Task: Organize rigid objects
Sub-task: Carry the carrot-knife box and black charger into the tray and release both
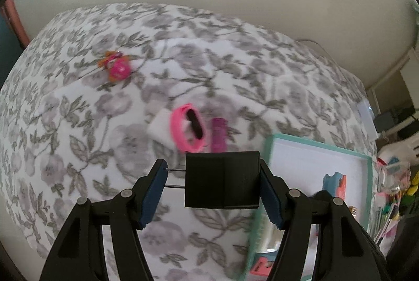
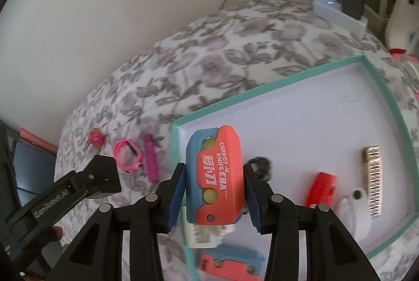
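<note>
My left gripper (image 1: 213, 181) is shut on a black plug adapter (image 1: 222, 180), its two prongs against the left pad, held above the floral bedspread. My right gripper (image 2: 214, 184) is shut on a red-and-blue carrot knife toy (image 2: 216, 176) over the near-left corner of the teal-rimmed white tray (image 2: 275, 83). A pink band (image 1: 187, 131), a purple comb (image 1: 218, 135) and a pink-orange toy (image 1: 116, 66) lie on the bedspread beyond the left gripper. The left gripper also shows in the right wrist view (image 2: 100, 174), left of the tray.
In the tray lie a red piece (image 2: 322, 188), a beige strip (image 2: 373, 182), a black item (image 2: 260, 167), a white block (image 2: 204, 235) and a second carrot knife (image 2: 230, 264). A white box (image 2: 337, 12) with cables sits at the bed's far edge. Clutter stands right of the bed.
</note>
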Available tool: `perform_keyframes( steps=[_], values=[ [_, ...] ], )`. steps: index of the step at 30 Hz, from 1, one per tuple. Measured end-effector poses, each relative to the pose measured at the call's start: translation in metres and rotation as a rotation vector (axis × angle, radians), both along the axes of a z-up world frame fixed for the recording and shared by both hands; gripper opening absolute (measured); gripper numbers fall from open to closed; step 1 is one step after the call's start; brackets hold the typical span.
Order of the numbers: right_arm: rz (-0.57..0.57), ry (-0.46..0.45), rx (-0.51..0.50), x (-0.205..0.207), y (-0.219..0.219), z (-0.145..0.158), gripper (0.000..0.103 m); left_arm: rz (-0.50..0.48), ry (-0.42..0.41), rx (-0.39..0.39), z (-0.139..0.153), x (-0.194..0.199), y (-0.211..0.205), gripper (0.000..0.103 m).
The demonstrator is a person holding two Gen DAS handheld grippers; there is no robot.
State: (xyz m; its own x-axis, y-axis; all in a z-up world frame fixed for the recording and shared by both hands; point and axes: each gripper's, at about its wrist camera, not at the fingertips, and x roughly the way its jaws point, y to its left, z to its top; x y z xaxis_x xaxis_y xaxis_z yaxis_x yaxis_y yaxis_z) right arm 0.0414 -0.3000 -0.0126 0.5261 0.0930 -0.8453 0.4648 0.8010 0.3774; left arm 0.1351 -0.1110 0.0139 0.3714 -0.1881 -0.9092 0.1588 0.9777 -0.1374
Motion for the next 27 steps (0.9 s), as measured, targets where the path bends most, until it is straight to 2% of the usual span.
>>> perform_keyframes(
  steps=[5, 13, 18, 27],
  values=[
    [-0.037, 0.001, -0.004, -0.010, -0.019, 0.000, 0.045, -0.045, -0.001, -0.015, -0.002, -0.007, -0.026, 0.069],
    [-0.088, 0.053, -0.061, -0.021, -0.047, -0.006, 0.045, -0.089, -0.009, -0.008, -0.010, -0.012, -0.056, 0.069],
    [-0.113, 0.086, -0.086, -0.025, -0.061, -0.013, 0.045, -0.119, 0.016, -0.048, -0.018, -0.014, -0.069, 0.069],
    [-0.115, 0.126, -0.105, -0.022, -0.070, -0.023, 0.045, -0.166, -0.019, -0.016, -0.028, -0.017, -0.092, 0.069]
  ],
)
